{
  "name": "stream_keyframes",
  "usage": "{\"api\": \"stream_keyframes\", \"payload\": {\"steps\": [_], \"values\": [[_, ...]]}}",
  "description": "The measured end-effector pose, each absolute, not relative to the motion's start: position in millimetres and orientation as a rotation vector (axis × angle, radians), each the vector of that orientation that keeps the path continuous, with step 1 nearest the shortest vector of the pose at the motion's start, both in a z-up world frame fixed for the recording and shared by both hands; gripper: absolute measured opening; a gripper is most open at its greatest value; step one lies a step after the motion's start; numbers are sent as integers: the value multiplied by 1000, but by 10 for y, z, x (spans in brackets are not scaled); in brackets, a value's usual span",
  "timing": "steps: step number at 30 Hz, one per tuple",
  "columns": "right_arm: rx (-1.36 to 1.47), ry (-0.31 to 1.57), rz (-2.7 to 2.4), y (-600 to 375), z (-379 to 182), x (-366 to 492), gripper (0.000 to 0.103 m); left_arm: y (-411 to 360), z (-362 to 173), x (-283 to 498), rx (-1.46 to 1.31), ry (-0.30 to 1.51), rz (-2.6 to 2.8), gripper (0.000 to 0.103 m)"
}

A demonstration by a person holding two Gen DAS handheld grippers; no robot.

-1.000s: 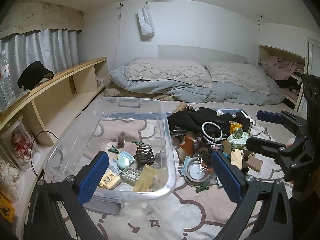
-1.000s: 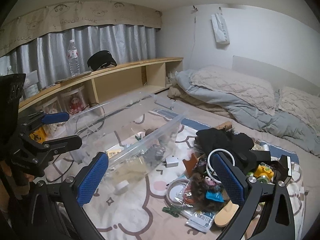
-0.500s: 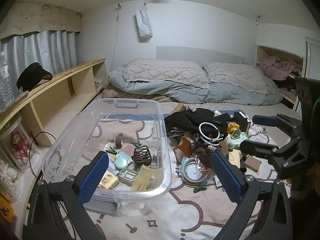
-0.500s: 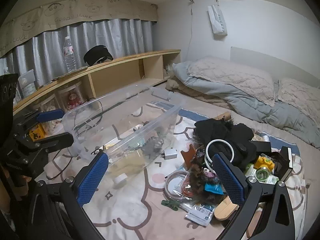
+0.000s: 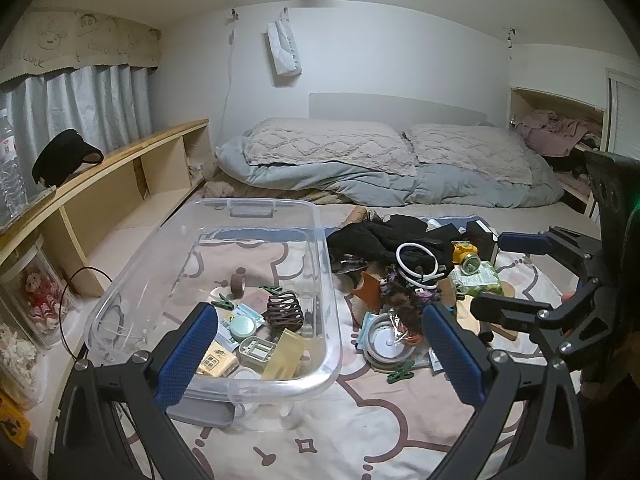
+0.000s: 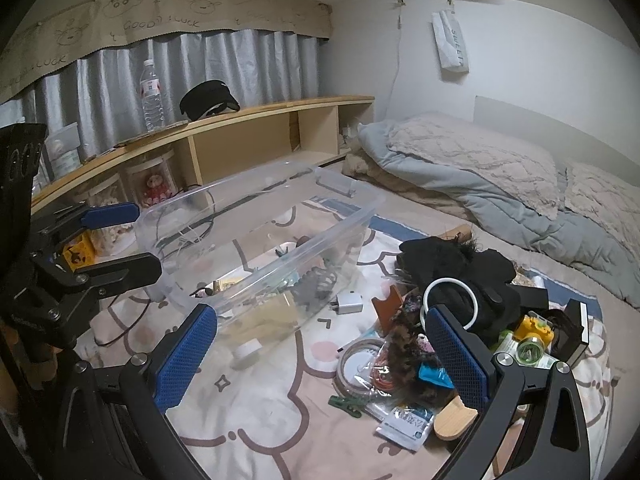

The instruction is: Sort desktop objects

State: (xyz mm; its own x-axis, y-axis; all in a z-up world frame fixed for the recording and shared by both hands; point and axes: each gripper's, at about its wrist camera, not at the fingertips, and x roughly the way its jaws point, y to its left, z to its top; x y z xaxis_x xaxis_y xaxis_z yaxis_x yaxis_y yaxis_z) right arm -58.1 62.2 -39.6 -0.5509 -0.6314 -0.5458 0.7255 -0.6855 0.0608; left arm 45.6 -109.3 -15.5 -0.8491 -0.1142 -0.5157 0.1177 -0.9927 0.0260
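Observation:
A clear plastic bin (image 5: 326, 248) (image 6: 360, 216) stands on the patterned blanket and holds several small items, among them a brown hair claw (image 5: 285, 312) and green clips. To its right lies a pile of loose objects (image 5: 412, 276) (image 6: 432, 340): black cloth, a white ring (image 5: 416, 260) (image 6: 450, 304), a yellow toy (image 5: 466, 254), a tape roll (image 5: 386, 340), a green clip (image 5: 400, 375) (image 6: 346, 403). My left gripper (image 5: 320, 352) is open above the bin's near right corner, holding nothing. My right gripper (image 6: 322, 360) is open over the blanket left of the pile, also holding nothing.
A wooden shelf (image 6: 224, 128) runs along the left with a bottle (image 6: 151, 96), a black cap (image 6: 208, 100) and jars below. Pillows and a grey duvet (image 5: 360, 168) lie at the back. A white charger (image 6: 347, 303) sits by the bin.
Both grippers have drawn back and risen slightly, so the bin and the pile sit a little farther off. Their fingers stay open and nothing on the blanket has moved.

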Motion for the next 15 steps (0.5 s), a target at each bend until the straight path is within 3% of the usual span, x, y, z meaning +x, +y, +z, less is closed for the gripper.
{"api": "stream_keyframes", "payload": {"steps": [15], "values": [[688, 215, -2229, 602, -414, -590, 103, -1121, -191, 479, 835, 1, -2894, 103]]}}
